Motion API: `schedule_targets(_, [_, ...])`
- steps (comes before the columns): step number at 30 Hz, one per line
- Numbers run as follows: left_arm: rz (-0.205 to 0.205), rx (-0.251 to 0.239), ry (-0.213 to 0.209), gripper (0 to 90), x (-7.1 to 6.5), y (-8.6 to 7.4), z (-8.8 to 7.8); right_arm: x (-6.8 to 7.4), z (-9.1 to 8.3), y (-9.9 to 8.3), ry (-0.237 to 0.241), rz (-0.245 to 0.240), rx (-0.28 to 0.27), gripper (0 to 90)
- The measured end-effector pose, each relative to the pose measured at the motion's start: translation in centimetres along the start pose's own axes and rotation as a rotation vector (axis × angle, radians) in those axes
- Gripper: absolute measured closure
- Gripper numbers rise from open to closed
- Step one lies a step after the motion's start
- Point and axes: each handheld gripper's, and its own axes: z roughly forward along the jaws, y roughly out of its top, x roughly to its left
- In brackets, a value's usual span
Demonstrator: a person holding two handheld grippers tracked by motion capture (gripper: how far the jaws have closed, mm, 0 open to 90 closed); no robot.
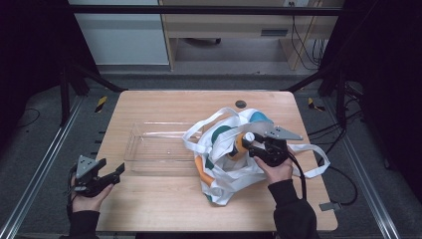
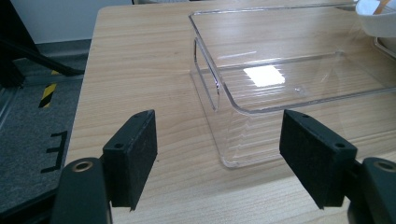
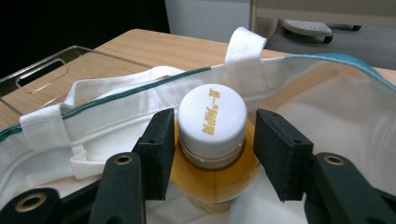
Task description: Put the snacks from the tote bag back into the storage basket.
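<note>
Table (image 1: 164, 199) pale wood; left claw (image 2: 219, 154) wide, empty; right claw (image 3: 210, 149) flanking bottle (image 3: 212, 140), grip unclear.

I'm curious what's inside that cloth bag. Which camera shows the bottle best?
The right gripper view: the bottle sits close up between the right gripper jaws, showing its white cap and amber liquid, inside the tote bag. In the high view it is a small orange shape. The left gripper view faces the clear tray.
</note>
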Motion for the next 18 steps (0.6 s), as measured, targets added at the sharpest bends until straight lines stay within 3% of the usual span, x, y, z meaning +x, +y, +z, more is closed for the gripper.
schedule_targets(3, [0.001, -0.002, 0.0, 27.8, -0.02, 0.02, -0.04, 0.1, 0.18, 0.03, -0.003, 0.0, -0.005, 47.7])
schedule_targets(6, [0.0, -0.001, 0.0, 27.9, 0.0, 0.01, -0.04, 0.36, -0.03, 0.33, -0.011, -0.021, -0.026, 57.8])
schedule_targets(18, [0.003, 0.0, 0.001, 28.2, -0.01, 0.01, -0.06, 0.91, 0.14, 0.78, -0.048, -0.038, -0.005, 58.8])
